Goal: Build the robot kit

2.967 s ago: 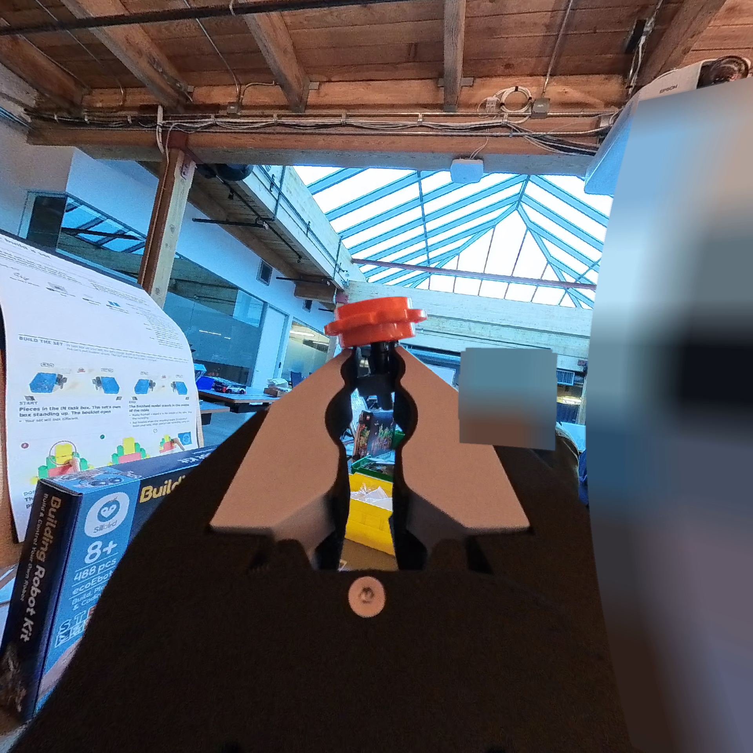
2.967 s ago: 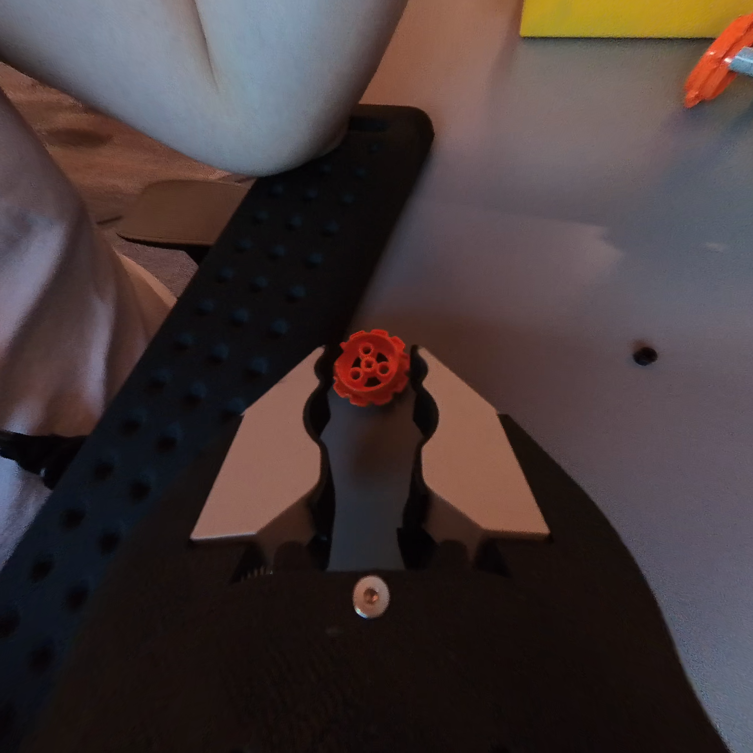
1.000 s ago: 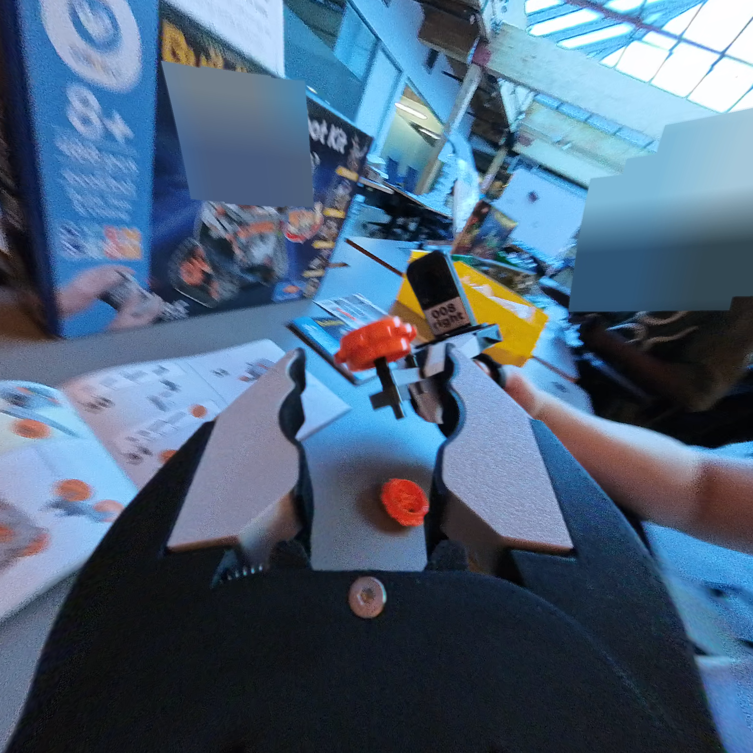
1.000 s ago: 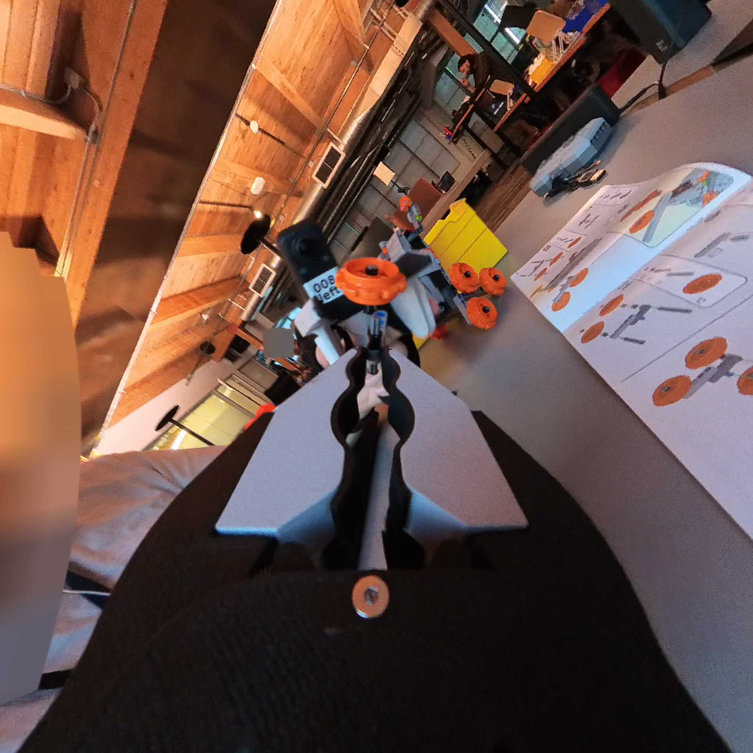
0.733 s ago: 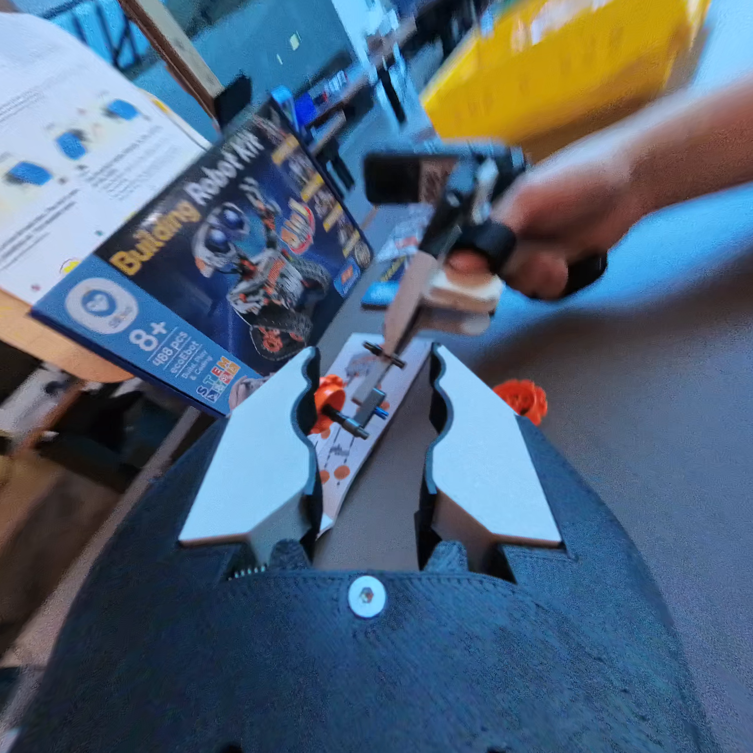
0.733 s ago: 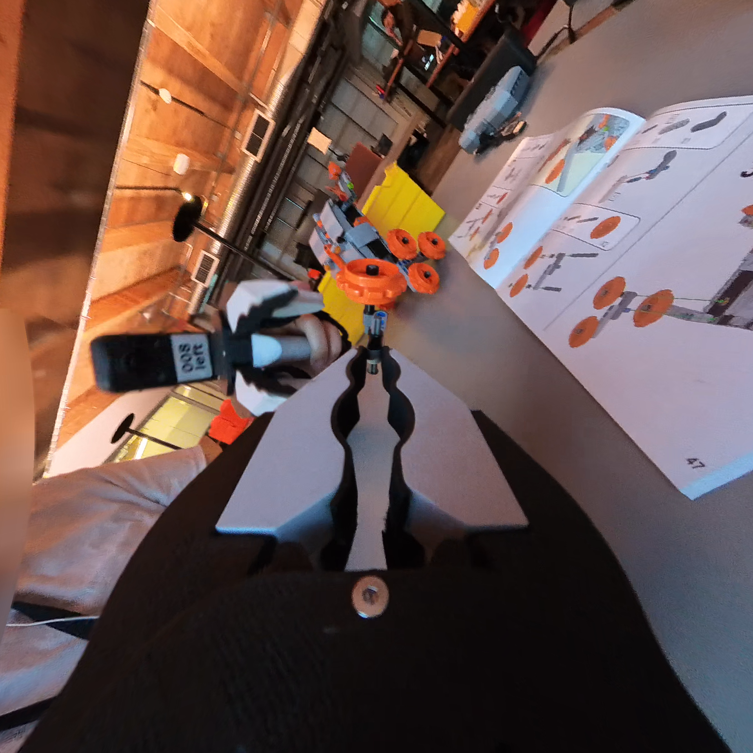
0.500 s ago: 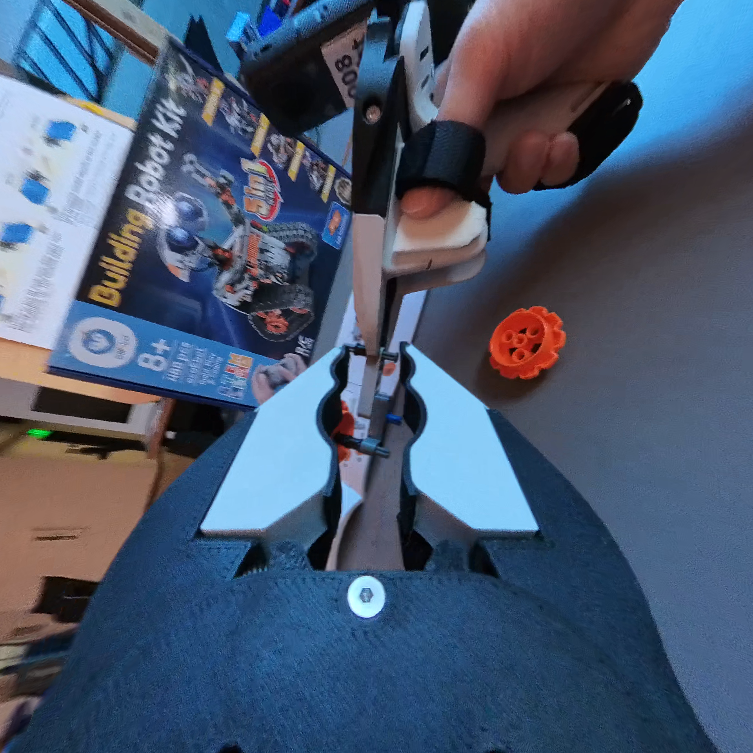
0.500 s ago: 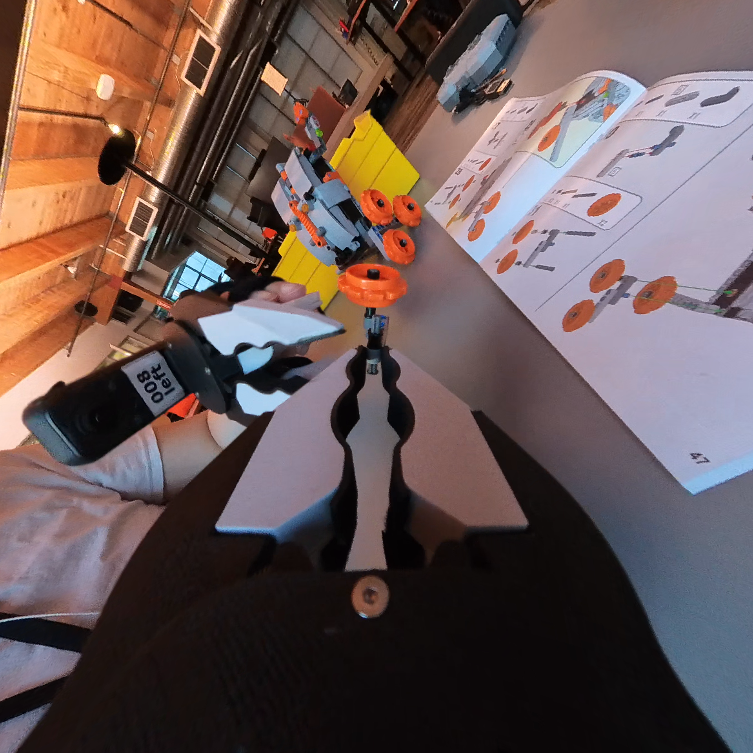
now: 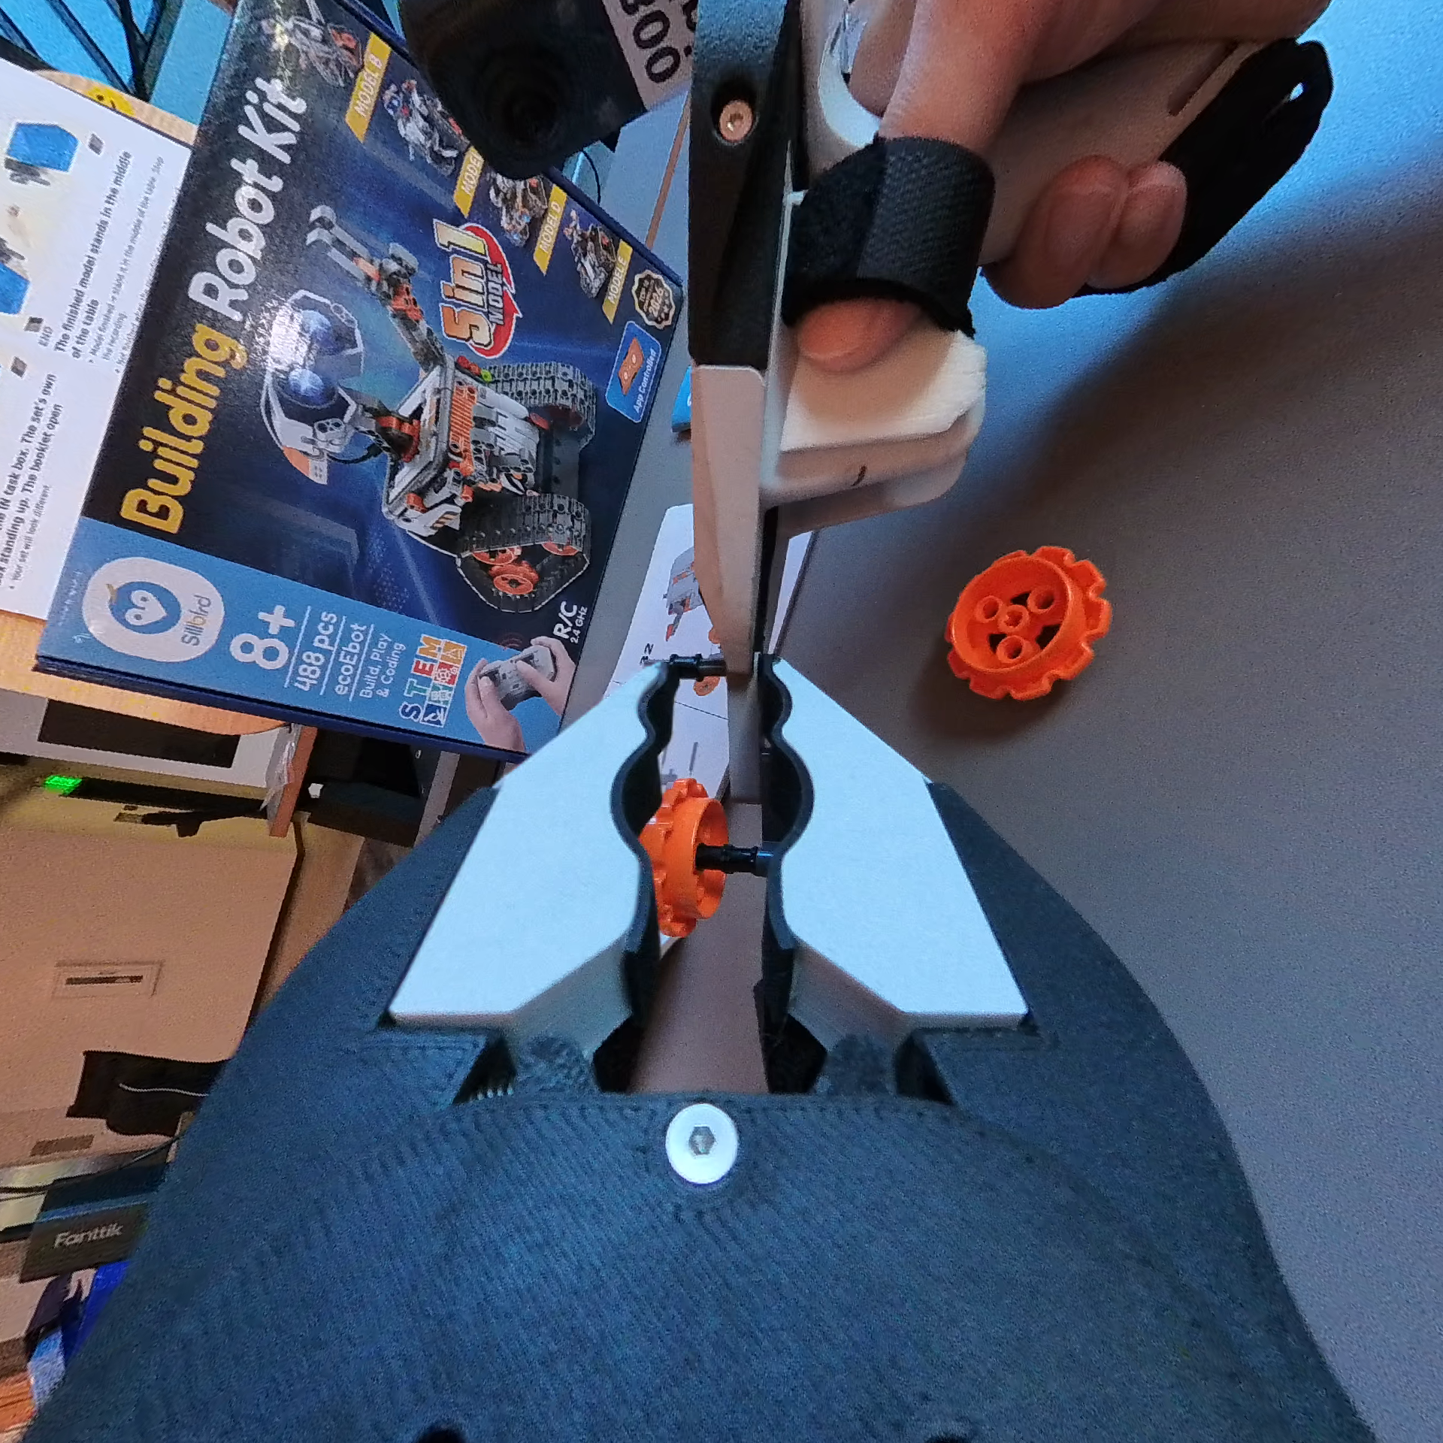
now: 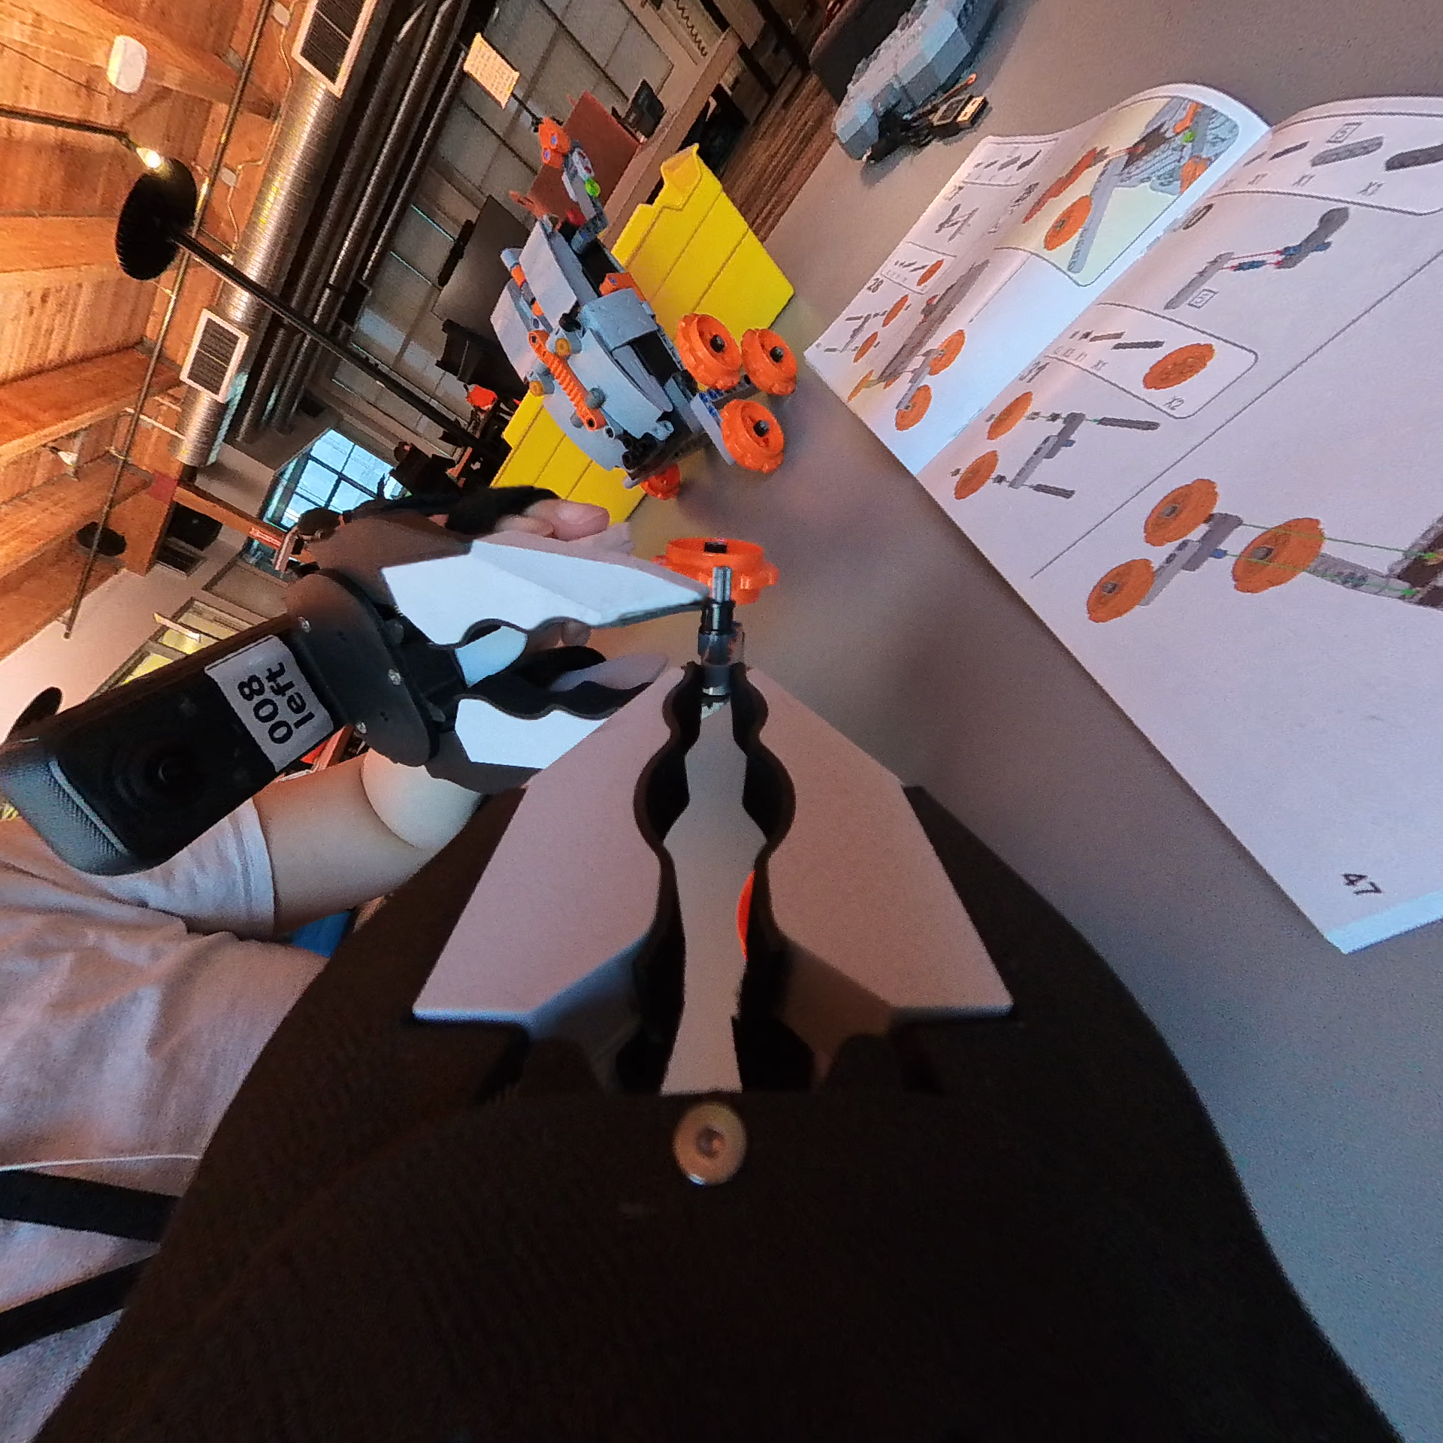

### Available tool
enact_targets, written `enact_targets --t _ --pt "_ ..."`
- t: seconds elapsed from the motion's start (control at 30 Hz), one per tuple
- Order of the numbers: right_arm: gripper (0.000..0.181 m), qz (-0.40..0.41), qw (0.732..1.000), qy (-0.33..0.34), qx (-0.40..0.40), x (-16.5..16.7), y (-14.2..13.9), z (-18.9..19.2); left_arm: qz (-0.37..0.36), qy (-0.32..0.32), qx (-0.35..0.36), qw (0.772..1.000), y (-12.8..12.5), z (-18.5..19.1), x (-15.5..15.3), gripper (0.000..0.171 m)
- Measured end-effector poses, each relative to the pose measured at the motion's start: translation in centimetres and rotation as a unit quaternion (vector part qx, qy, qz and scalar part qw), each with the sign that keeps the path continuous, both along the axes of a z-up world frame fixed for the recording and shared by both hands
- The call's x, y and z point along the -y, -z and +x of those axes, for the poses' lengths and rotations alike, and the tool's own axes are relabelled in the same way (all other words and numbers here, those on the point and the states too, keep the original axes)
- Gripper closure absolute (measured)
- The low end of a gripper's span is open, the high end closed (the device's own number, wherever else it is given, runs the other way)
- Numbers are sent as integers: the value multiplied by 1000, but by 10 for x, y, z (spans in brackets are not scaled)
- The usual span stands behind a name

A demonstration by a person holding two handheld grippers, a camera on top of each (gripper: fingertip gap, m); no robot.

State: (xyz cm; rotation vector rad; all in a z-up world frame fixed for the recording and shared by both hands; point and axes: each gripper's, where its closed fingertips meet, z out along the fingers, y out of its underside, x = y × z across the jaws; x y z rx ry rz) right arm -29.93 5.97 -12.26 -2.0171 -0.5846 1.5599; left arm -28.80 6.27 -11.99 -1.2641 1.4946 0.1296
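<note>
My right gripper (image 10: 714, 679) is shut on the lower end of a small black axle piece that carries an orange wheel (image 10: 714, 578) on top. It holds the piece above the grey table (image 9: 1210, 898). My left gripper (image 9: 718, 679) comes in from the side, and the right gripper (image 9: 742, 664) reaches down between its tips. The left jaws have closed to the width of the piece. The wheel (image 9: 683, 855) touches one finger and the axle end touches the other. In the right wrist view the left gripper (image 10: 683, 640) partly hides the wheel. A loose orange wheel (image 9: 1027, 621) lies on the table.
A blue robot-kit box (image 9: 375, 375) stands at the left. An open instruction booklet (image 10: 1171, 468) lies on the table. A partly built grey model with orange wheels (image 10: 625, 367) stands before a yellow bin (image 10: 703, 258). Only a small space, under 4 cm, lies between the two pairs of fingers.
The left gripper let go of the wheel-and-axle piece, swung round to the right gripper, and narrowed its jaws around the piece. The right gripper left its loose wheel on the table and took the piece.
</note>
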Motion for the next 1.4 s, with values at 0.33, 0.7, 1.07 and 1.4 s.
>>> enact_targets --t 0.33,0.7,1.07,1.4 --pt "175 19 1000 -4 23 0 5 0 -19 -1 4 1000 4 0 -1 148" --pt "174 52 997 -10 62 2 10 1 -26 8 -7 1000 10 1 2 152" --pt "175 81 994 -13 75 2 8 1 -35 20 4 999 7 1 2 152" --pt "175 91 993 -12 80 2 7 1 -25 23 0 999 6 1 3 152"
